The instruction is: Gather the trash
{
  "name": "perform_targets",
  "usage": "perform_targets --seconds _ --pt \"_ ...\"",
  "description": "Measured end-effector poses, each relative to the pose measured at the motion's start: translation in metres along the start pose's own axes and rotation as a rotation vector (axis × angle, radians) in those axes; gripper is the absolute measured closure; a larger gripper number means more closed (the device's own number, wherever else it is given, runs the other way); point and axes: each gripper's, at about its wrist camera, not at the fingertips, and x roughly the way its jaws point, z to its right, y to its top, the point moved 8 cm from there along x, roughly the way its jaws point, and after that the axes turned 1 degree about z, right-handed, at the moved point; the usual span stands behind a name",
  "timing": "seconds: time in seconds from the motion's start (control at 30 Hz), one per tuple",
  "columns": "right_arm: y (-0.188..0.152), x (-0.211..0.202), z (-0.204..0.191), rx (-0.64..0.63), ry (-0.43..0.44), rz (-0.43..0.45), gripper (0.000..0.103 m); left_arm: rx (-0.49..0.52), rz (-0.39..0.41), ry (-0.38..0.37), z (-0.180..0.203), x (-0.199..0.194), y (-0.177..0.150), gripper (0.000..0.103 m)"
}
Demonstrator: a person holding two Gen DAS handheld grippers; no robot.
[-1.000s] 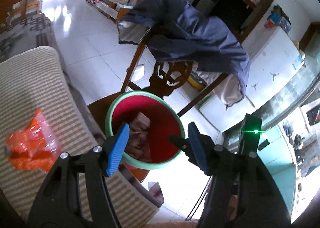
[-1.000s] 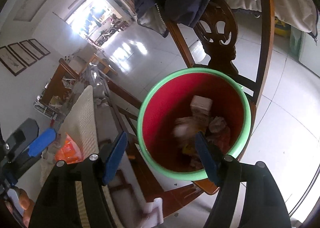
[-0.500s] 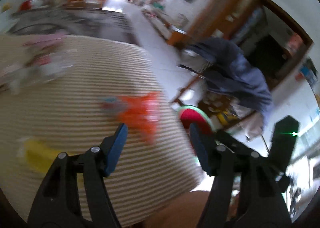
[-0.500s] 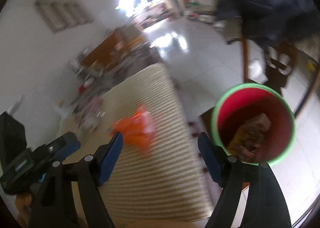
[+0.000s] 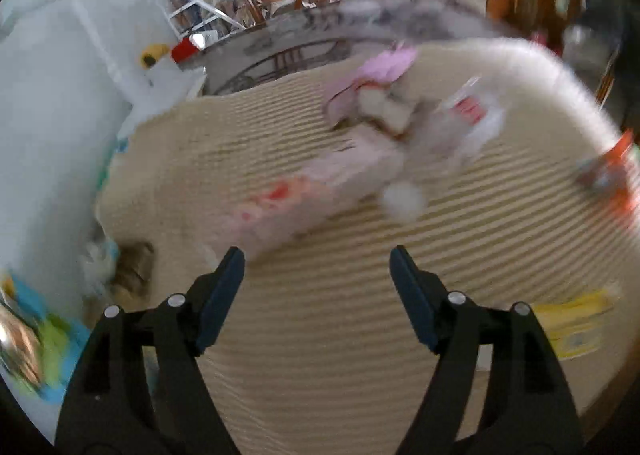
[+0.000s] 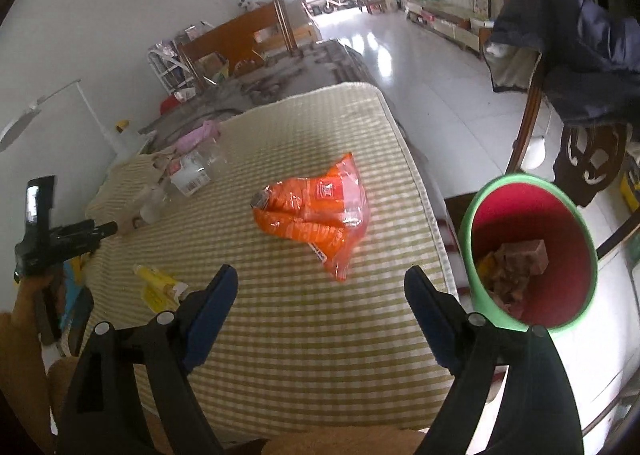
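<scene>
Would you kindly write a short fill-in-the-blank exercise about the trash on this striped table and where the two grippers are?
1. The orange wrapper lies on the ____ tablecloth.
2. The bin with the green rim is ____ inside.
3. The right gripper has its jaws ____ and holds nothing.
4. The yellow packet lies to the ____ of the orange wrapper in the right wrist view.

Missing words: striped; red; open; left

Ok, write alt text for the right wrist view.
The open, empty right tool hovers over a striped mat facing an orange snack bag. A red bin with a green rim, holding trash, stands to the right.
</scene>
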Motion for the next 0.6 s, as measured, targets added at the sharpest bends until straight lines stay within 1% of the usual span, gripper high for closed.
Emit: perform_targets --seconds 0.1,0.17,0.2,0.27,0.33,0.4,0.47,0.53,0.57,0.6 --pt "-0.001 0.001 0.001 0.023 0.021 -0.015 0.021 0.09 -0.054 0.036 -0.008 0.031 0.003 0.031" --pt "-0.002 0.003 0.002 0.038 0.037 -0.027 0.021 0.153 -0.084 0.077 -0.012 0.048 0.004 0.031" --pt "-0.002 0.004 0.002 0.043 0.043 -0.031 0.021 0.181 -0.095 0.083 -0.013 0.055 0.004 0.031" --pt "-0.002 0.005 0.001 0.053 0.058 -0.04 0.02 0.22 -0.113 0.068 -0.012 0.064 0.006 0.03" --pt "-0.002 0.007 0.001 0.06 0.069 -0.048 0.021 0.249 -0.136 0.036 -0.009 0.072 0.01 0.027" --pt "-0.003 0.008 0.002 0.066 0.08 -0.057 0.021 0.256 -0.156 0.01 -0.006 0.076 0.012 0.026" --pt "-0.003 0.008 0.001 0.069 0.089 -0.057 0.021 0.24 -0.169 -0.005 -0.005 0.078 0.015 0.026" --pt "-0.004 0.009 0.002 0.074 0.095 -0.058 0.021 0.2 -0.168 -0.016 -0.008 0.076 0.018 0.032" --pt "-0.004 0.009 0.003 0.078 0.1 -0.062 0.021 0.188 -0.169 -0.002 -0.01 0.076 0.018 0.041" --pt "-0.004 0.009 0.003 0.081 0.103 -0.064 0.021 0.171 -0.175 0.001 -0.013 0.074 0.018 0.045"
